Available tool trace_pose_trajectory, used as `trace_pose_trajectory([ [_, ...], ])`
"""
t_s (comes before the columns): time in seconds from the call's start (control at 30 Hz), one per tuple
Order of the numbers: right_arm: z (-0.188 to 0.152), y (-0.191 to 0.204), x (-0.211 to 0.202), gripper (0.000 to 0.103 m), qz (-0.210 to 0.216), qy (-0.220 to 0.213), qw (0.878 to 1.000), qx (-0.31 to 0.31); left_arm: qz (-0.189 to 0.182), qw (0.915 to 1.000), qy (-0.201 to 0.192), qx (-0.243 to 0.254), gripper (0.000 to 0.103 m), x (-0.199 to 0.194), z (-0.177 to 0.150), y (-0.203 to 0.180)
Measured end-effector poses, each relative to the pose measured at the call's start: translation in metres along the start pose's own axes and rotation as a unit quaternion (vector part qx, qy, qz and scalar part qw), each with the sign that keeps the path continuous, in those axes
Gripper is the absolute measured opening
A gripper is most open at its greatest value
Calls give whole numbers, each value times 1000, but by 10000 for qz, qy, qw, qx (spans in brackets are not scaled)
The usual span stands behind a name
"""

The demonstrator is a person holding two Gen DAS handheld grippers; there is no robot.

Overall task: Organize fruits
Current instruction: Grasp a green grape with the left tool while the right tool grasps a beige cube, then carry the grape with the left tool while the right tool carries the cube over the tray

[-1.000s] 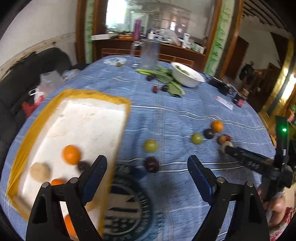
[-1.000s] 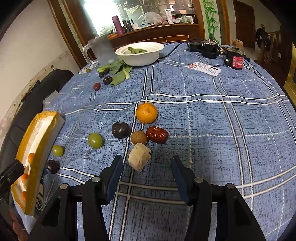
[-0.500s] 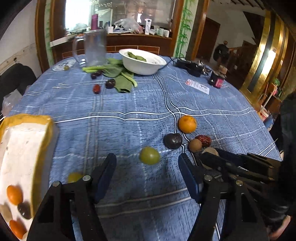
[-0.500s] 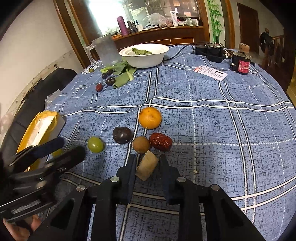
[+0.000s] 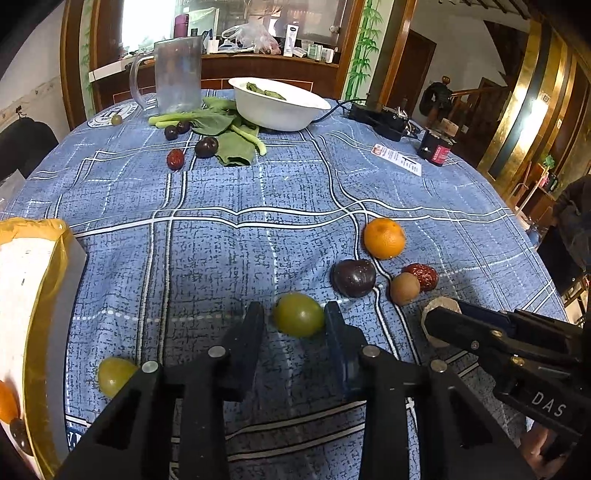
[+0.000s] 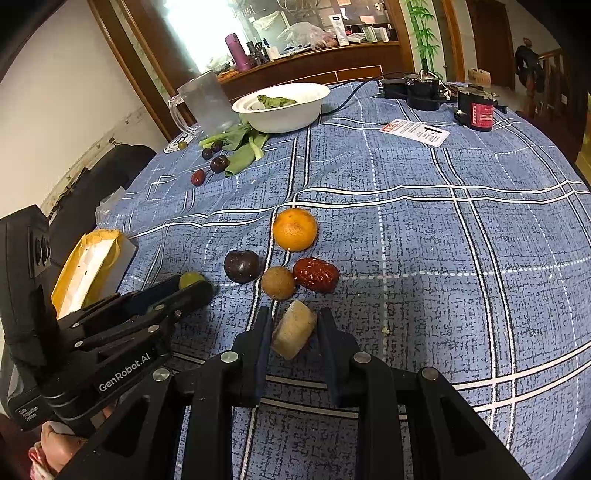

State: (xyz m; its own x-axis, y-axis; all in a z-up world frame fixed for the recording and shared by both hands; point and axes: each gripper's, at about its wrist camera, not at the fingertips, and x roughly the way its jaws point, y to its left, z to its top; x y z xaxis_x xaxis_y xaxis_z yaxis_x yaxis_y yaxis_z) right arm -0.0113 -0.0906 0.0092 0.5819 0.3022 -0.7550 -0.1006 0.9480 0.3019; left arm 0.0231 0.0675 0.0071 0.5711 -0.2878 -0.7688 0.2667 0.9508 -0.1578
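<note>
Left wrist view — right tongs (image 5: 439,321) hide the beige chunk (image 5: 437,305).

Wooden sideboard (image 5: 258,70) beneath bright window (image 6: 207,26), white walls (image 6: 55,92).

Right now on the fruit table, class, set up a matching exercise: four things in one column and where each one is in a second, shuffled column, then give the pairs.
1. green fruit
2. pale beige chunk
3. orange
4. white bowl

A. far end of the table, leaves inside
B. between the left hand-held gripper fingers
C. just beyond the dark plum
D. between the right hand-held gripper fingers

Pairs: 1-B, 2-D, 3-C, 4-A
</note>
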Motion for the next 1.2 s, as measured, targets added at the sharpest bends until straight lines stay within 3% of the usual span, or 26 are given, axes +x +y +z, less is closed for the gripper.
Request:
trace_pose_trajectory([
  [0.07,-1,1,-1,26,1,-12,10000,0,-48,10000,-78,4,24,-4,-1,1],
  [0.57,-6,11,-18,27,129,-384,9992,-70,126,9984,-532,-105,24,-23,-1,7],
  [0.8,-13,13,-33,26,179,-609,9978,200,211,9971,-707,-164,24,-37,-5,9],
  [1.03,-29,48,-60,26,233,-662,9975,-119,231,9955,-886,-230,24,-101,-35,12],
  [1.2,-31,91,-77,26,383,-735,9955,-449,287,9898,-1267,-576,25,-163,-60,42],
])
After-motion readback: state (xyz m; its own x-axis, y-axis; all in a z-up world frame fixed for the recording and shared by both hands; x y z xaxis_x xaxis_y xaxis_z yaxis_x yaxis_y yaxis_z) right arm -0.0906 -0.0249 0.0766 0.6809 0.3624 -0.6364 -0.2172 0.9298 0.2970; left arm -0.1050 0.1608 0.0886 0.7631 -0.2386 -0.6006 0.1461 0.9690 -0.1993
